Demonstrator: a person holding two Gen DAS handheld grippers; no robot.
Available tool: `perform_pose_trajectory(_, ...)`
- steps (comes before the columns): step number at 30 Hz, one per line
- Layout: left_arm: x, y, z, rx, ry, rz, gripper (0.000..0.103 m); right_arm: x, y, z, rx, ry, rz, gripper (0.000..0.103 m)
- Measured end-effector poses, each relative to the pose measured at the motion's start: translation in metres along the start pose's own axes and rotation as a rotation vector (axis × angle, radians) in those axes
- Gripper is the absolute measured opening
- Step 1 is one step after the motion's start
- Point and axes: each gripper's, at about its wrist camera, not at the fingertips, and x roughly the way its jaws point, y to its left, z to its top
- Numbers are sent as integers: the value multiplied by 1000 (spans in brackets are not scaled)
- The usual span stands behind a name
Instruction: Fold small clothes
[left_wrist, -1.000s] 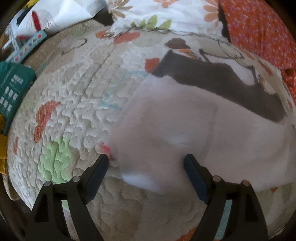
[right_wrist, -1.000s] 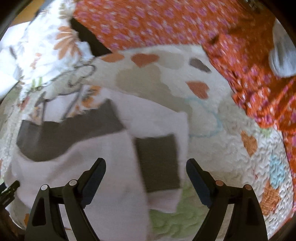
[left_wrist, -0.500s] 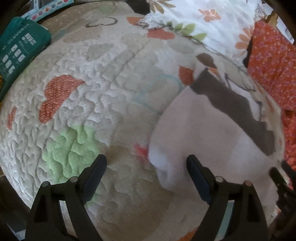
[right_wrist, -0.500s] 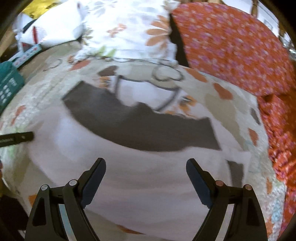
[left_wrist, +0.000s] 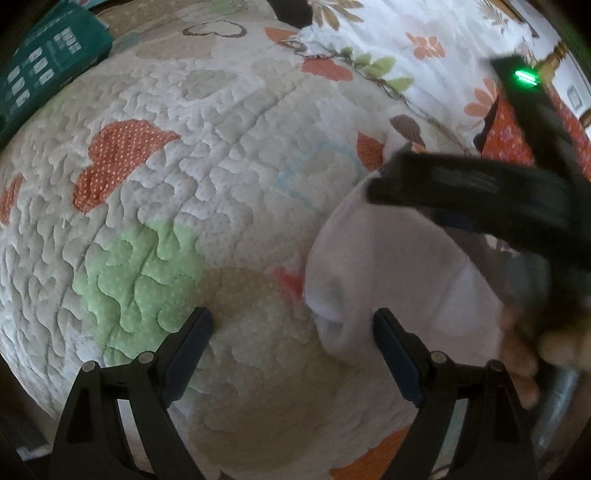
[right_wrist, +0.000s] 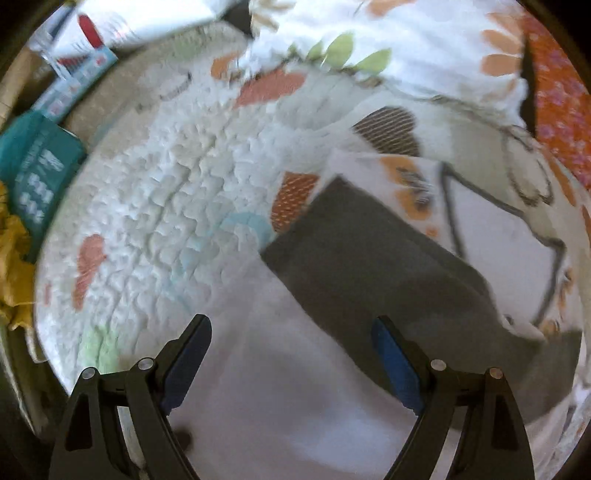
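A small white garment with a dark grey band lies on a quilted bed cover. My left gripper is open and empty, its right finger at the garment's rounded left edge. My right gripper is open and empty, hovering over the white part of the garment with the grey band just ahead. In the left wrist view the right gripper's black body crosses above the garment, blurred.
A teal package lies at the bed's far left. A floral white pillow and an orange patterned cushion are at the back. A yellow cloth sits at the left edge. The quilt has heart patches.
My right gripper has swung left over the garment and now shows large in the left wrist view. My left gripper has shifted slightly left and stays open.
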Motion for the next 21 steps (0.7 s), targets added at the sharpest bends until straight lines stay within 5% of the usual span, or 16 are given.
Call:
perform_pose_trajectory(8,-27,35,2,-179,43,-175,84,38,43,22,-100,137,-217,94)
perform_pose_trajectory(16,-88,94,26,-325,-175,-143,84,36,49,10,-57,161,-264,87)
perform_pose_trajectory(19,-83,89,30,-316,-173,-114,84,35,63,1,-33,109,-287,73)
perform_pose_trajectory(21,-72,82,29,-295,-135,-105,84,31,74,-5,-39,47,-281,46)
